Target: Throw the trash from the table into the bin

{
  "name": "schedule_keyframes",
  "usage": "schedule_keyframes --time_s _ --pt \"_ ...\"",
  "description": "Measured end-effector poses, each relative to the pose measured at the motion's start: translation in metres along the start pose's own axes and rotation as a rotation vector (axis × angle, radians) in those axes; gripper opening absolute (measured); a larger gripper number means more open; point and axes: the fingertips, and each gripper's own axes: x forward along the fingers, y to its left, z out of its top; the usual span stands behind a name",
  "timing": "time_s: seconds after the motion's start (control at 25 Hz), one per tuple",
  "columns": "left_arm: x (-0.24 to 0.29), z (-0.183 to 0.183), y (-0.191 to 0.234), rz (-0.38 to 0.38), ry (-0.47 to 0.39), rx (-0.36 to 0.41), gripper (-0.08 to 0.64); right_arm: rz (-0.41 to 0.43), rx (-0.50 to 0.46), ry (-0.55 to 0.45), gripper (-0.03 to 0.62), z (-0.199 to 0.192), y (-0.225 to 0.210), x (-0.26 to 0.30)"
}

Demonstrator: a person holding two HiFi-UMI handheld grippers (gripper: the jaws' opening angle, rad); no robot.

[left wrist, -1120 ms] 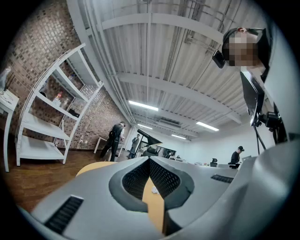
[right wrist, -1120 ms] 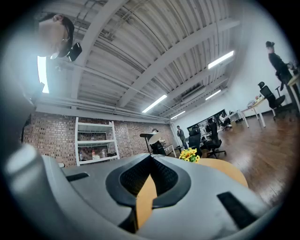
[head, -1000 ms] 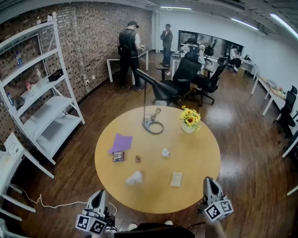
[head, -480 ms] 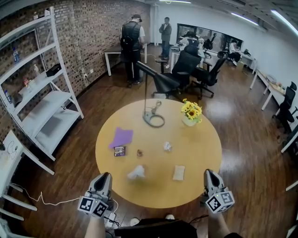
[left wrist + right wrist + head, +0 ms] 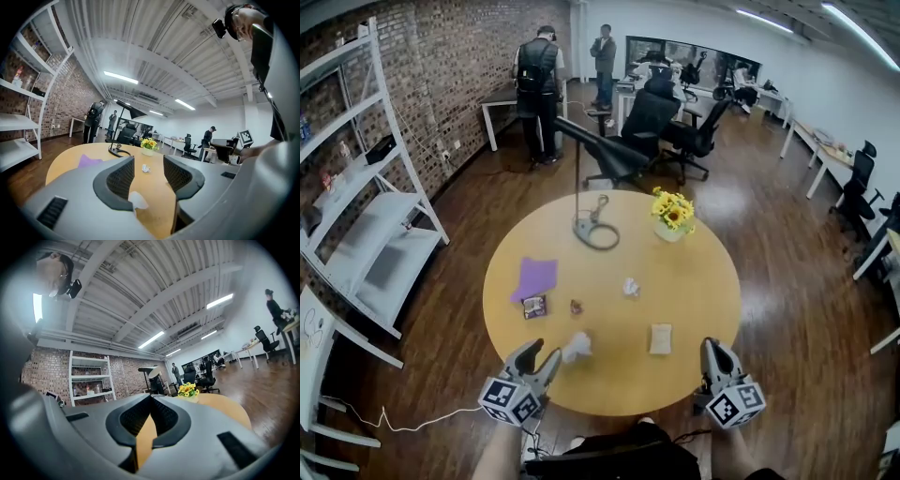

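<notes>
Left gripper (image 5: 542,357) at near edge of table (image 5: 712,281), jaws just been opening, apart, nothing pressed. Tissue (image 5: 576,348) seen low in gap, just beside tips. Right gripper (image 5: 713,349) clenched, empty. Beyond: wrapper (image 5: 660,337), paper ball (image 5: 631,287), purple cloth (image 5: 538,277), flowers (image 5: 672,214).

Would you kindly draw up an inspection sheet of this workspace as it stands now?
Surface: round wooden table.
Job's things: white tissue, crumpled paper, tan wrapper and dark packet lie on it; bin: nothing seen.
Clutter: purple sheet, flower pot, lamp base.
Grippers: left gripper jaws have just been opening, tissue shows low between them, ungripped; right gripper shut, empty.
Cables: lamp cord on table; white cable on floor.
Surroundings: white shelving, office chairs, people standing beyond.
</notes>
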Motion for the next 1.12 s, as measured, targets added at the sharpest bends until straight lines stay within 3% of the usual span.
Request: schedule_keyframes --time_s 0.12,0.32,0.44,0.56,0.72,0.96,1.12 --pt "0.019 -0.02 -0.002 0.0 0.063 0.032 0.2 0.006 -0.03 0.029 0.003 -0.002 -0.006 0.0" --pt "0.067 -0.098 0.023 0.044 0.284 0.078 0.224 0.055 -0.038 0.06 0.005 0.008 -0.038 0.012" --pt "0.08 -0.139 0.029 0.039 0.428 0.167 0.236 0.053 -0.028 0.096 0.005 0.005 -0.056 0.013" --pt "0.086 -0.166 0.027 0.021 0.514 0.254 0.258 0.036 0.025 0.141 0.005 -0.009 -0.068 0.009" --pt "0.094 -0.19 0.039 0.041 0.576 0.242 0.258 0.059 0.048 0.22 0.005 -0.04 -0.076 0.017" --pt "0.098 -0.227 0.038 0.024 0.687 0.205 0.259 0.1 0.097 0.26 0.005 -0.055 -0.072 0.038" --pt "0.096 -0.225 0.046 0.086 0.645 0.14 0.219 0.127 0.099 0.266 0.005 -0.058 -0.066 0.05"
